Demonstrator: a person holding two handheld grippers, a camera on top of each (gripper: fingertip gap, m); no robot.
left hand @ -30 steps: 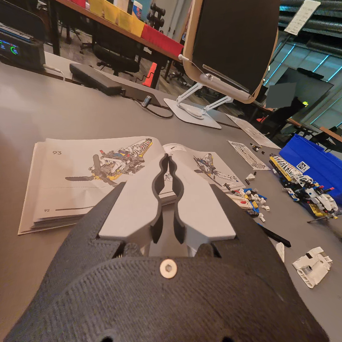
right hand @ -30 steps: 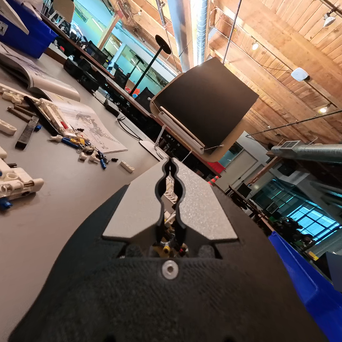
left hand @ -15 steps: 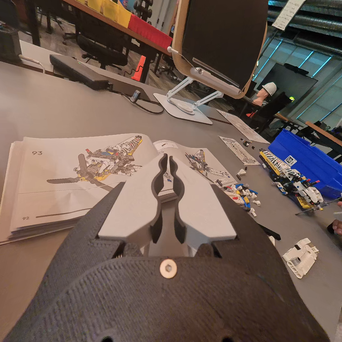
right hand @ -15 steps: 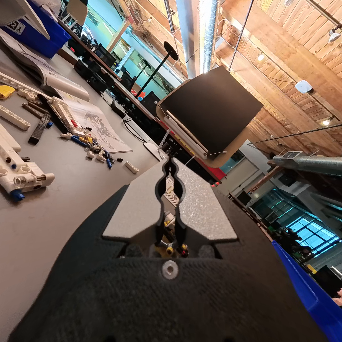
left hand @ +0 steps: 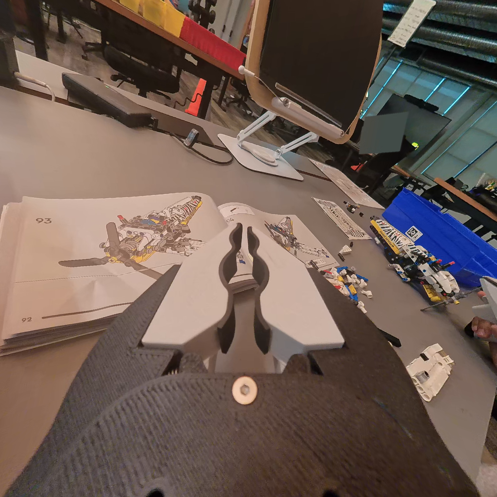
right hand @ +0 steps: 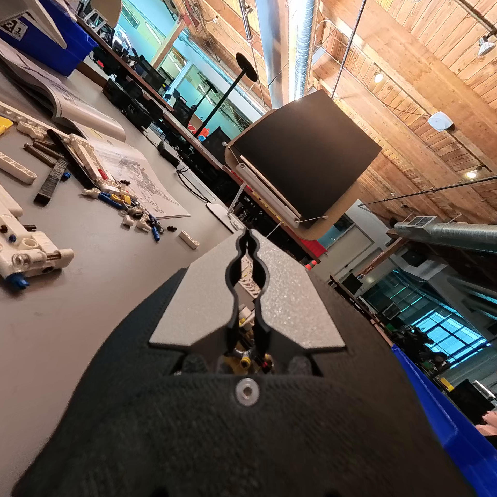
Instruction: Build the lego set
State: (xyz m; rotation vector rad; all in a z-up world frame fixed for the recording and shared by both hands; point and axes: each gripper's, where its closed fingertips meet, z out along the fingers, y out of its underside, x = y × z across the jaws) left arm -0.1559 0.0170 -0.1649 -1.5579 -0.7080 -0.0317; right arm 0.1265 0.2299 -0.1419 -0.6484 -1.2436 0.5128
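Observation:
My left gripper [left hand: 243, 228] hovers low over the open instruction booklet [left hand: 107, 255]. Its jaws are almost together with nothing between them. The part-built striped plane model [left hand: 411, 258] lies on the grey table at the right. My right gripper [right hand: 246, 232] has its tips together just above the model's nose, and yellow, grey and red parts of the model [right hand: 244, 360] show through the gap behind the tips. I cannot tell whether it grips them. The right gripper's finger [left hand: 486, 295] and a hand show at the right edge of the left wrist view.
A pile of small loose pieces [left hand: 347, 279] lies beside the booklet, and it also shows in the right wrist view [right hand: 129, 204]. A white sub-assembly [left hand: 430, 373] lies near the front. A blue bin [left hand: 443, 234], a sticker sheet [left hand: 338, 220] and a tablet on a stand [left hand: 309, 67] stand behind. There is about 35 cm between the tips of the two grippers.
The left view swung a little to the right early on, then held. The right gripper and a hand have come into its right edge. The right gripper drifted slightly over the model.

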